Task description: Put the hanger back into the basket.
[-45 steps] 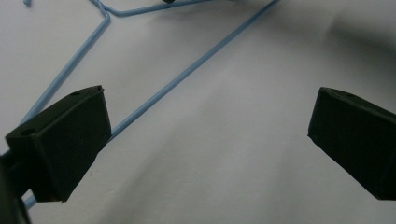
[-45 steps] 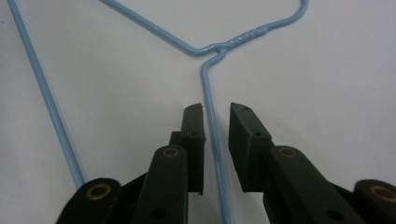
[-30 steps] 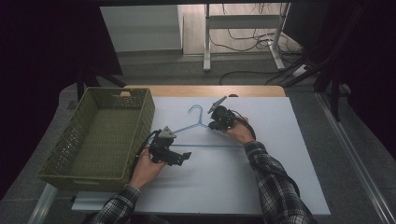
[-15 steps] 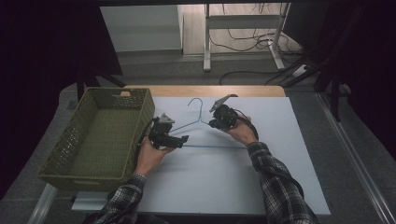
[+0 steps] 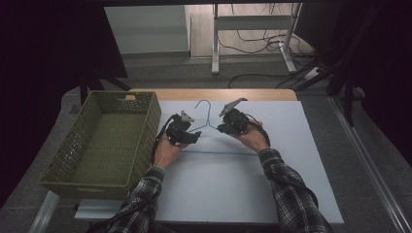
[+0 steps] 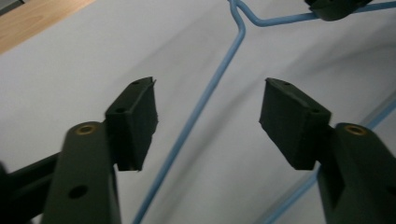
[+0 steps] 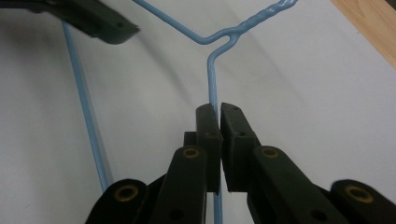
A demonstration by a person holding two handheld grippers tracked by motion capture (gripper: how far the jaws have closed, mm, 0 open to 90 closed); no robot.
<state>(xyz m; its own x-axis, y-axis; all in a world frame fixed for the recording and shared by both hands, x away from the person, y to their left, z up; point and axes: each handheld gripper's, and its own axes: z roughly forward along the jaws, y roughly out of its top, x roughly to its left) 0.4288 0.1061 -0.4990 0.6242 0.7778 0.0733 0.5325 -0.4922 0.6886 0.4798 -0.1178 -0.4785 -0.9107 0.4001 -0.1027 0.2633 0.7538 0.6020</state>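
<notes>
A blue wire hanger (image 5: 208, 120) lies on the pale mat, hook pointing away from me. My right gripper (image 5: 224, 128) is shut on the hanger's right shoulder wire (image 7: 214, 74), just below the twisted neck. My left gripper (image 5: 190, 137) stands open over the left shoulder wire (image 6: 186, 130), which runs between its two pads (image 6: 135, 116) without touching either. The right gripper's tip (image 6: 334, 7) shows at the top of the left gripper view. One jaw of the left gripper (image 7: 93, 18) shows at the top left of the right gripper view.
A green woven basket (image 5: 150, 121) with nothing in it stands at the left of the table, close to my left hand. The pale mat (image 5: 218, 189) covers the wooden tabletop (image 5: 214, 93). A metal stand and cables are on the floor beyond.
My left gripper has moved forward from near the bottom bar to the hanger's left shoulder. The right gripper has stayed shut on the wire, and the hanger has shifted slightly away from me.
</notes>
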